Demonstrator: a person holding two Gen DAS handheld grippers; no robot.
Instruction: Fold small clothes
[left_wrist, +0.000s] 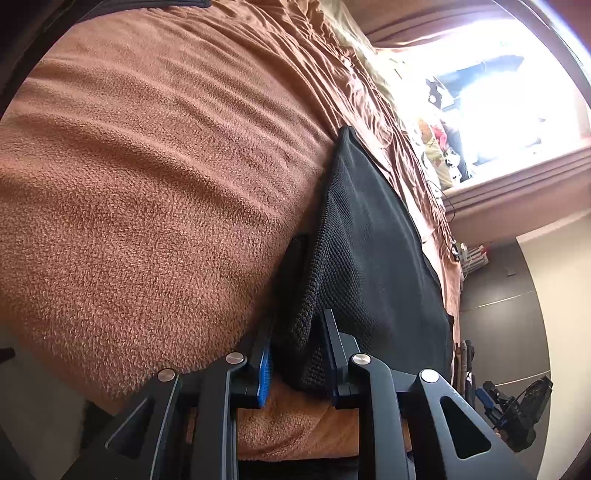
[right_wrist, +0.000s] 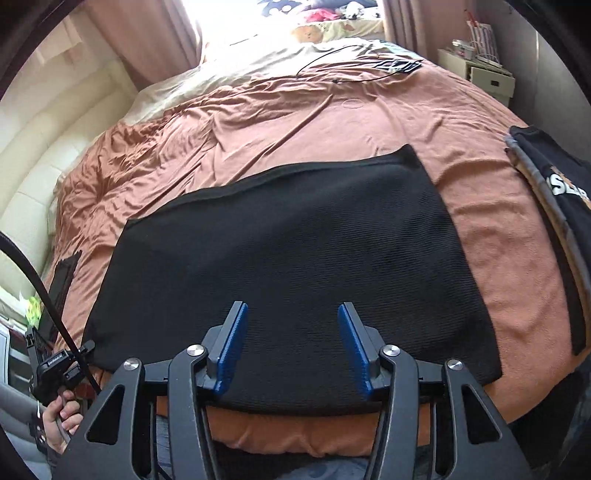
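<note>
A black knit cloth (right_wrist: 295, 251) lies spread flat on the brown fleece blanket (right_wrist: 498, 258) of a bed. My right gripper (right_wrist: 292, 306) hovers open over the cloth's near edge, with nothing between its blue pads (right_wrist: 232, 343). In the left wrist view the cloth (left_wrist: 369, 240) rises tent-like from the blanket (left_wrist: 147, 184), and my left gripper (left_wrist: 301, 332) is shut on its near corner. In the right wrist view that left gripper (right_wrist: 55, 369), held in a hand (right_wrist: 59, 421), sits at the cloth's left near corner.
A second black garment with a print (right_wrist: 554, 184) lies at the bed's right edge. A thin black cable (right_wrist: 351, 55) lies at the far end. A cream padded headboard (right_wrist: 37, 184) is at left and a bedside cabinet (right_wrist: 487, 74) at far right.
</note>
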